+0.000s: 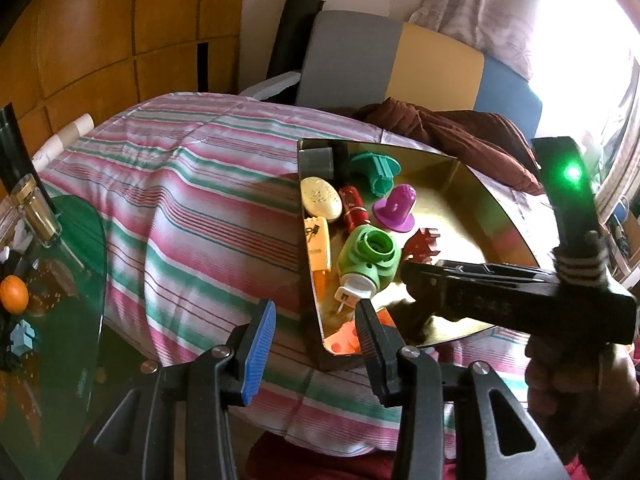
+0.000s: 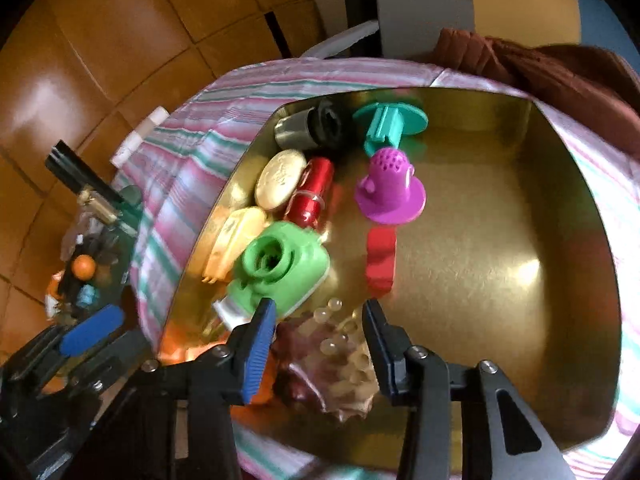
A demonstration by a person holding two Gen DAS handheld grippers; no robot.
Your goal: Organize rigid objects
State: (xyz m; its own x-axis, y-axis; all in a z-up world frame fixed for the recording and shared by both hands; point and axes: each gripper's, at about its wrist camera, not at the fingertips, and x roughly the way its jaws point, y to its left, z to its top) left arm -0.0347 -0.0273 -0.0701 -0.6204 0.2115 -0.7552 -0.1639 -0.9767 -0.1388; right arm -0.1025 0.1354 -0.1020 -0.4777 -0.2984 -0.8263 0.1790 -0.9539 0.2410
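Observation:
A gold tray (image 1: pixel 460 184) (image 2: pixel 500 240) sits on the striped cover. Along its left side lie a green plug-in device (image 1: pixel 368 256) (image 2: pixel 280 268), a purple piece (image 2: pixel 390 192), a teal piece (image 2: pixel 390 124), a red cylinder (image 2: pixel 312 188), a cream oval (image 2: pixel 280 178) and a red toothed piece (image 1: pixel 424 244) (image 2: pixel 380 260). My right gripper (image 2: pixel 320 340) hovers over the tray's near corner, its pads apart. A brown shell-like thing with clear beads (image 2: pixel 332 364) lies under the gap, and I see no pad pressing on it. My left gripper (image 1: pixel 316 344) stands open and empty just before the tray's near corner.
A striped cover (image 1: pixel 200 200) drapes the surface. A glass side table (image 1: pixel 80 260) at the left carries an orange ball (image 1: pixel 14 294) and a bottle (image 1: pixel 36 212). A chair (image 1: pixel 348 60) and a brown cloth (image 1: pixel 452 128) lie behind the tray.

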